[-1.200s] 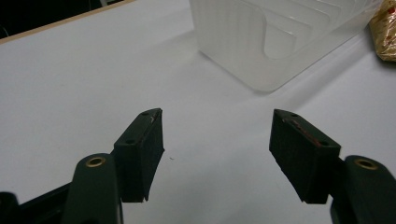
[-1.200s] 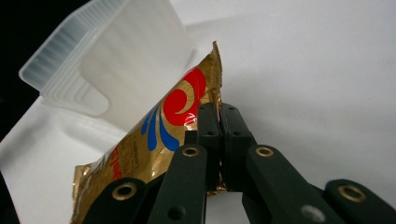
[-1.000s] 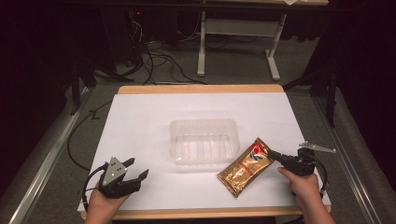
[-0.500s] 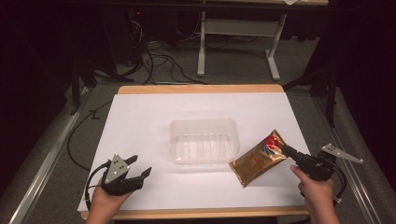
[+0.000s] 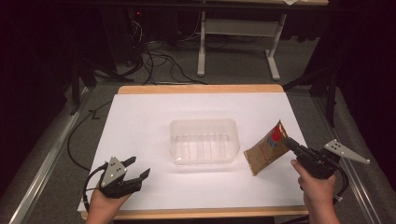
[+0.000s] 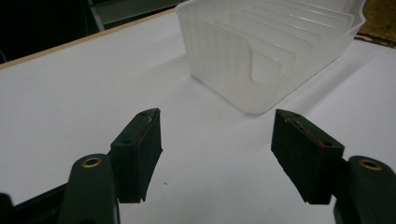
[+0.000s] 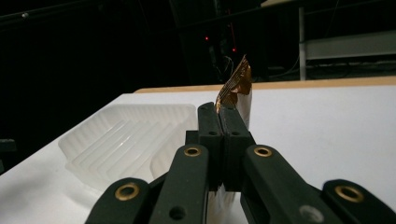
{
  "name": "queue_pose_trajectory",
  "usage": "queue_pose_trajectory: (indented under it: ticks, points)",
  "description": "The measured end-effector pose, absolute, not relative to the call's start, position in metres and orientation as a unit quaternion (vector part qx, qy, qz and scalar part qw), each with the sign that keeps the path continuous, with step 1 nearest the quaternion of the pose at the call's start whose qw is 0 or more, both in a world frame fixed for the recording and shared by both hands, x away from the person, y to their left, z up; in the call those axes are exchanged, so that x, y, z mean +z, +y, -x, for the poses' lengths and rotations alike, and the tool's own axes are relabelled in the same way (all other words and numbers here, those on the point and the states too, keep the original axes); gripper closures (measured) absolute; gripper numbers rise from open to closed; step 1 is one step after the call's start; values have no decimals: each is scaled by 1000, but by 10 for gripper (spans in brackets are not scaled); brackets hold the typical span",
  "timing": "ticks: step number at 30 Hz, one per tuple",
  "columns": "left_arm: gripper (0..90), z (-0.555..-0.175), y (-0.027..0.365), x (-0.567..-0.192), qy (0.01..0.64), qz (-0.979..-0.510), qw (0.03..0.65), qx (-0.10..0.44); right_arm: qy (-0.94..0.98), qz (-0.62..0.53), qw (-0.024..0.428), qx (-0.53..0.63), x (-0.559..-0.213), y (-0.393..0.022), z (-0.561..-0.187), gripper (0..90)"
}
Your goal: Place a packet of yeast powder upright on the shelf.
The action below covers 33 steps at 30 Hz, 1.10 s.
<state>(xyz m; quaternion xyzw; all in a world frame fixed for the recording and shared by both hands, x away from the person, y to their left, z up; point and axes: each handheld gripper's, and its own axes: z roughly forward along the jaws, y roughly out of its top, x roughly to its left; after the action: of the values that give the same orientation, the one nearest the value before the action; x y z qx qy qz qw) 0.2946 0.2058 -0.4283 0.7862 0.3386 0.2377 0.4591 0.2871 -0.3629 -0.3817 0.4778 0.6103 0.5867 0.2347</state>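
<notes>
Gold foil packet [image 5: 267, 149] hangs pinched by its upper corner in the right claw [image 5: 288, 142], at the frame's right, its long axis slanting down toward lower left. Just left of it sits the clear plastic tray [image 5: 204, 126], mid-counter [image 5: 140, 116], nearer the right hand. The left claw [image 5: 138, 168], lower left, gapes with nothing between, its jaws having just been widening. One packet, one tray.

The pouch [image 5: 267, 150] I hold is a flat gold-brown foil packet with a red mark near its upper end. It hangs tilted, clear of the table, one edge pinched in my right claw [image 5: 286, 140], just right of the tub [image 5: 203, 127]. In the right gripper view its crinkled top edge [image 7: 237, 85] stands above my pressed-together jaws.
</notes>
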Motion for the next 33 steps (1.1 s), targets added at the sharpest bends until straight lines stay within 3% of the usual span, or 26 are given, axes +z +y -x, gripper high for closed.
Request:
queue_pose_trajectory:
  ticks: [17,33]
  points:
    - [343,-293,207,-429,347,-775,464,253,604,-444,321,579,-363,-347,-279,900]
    - [332,-292,211,-426,358,-763,481,243,604,-417,324,597,-344,-328,-282,900]
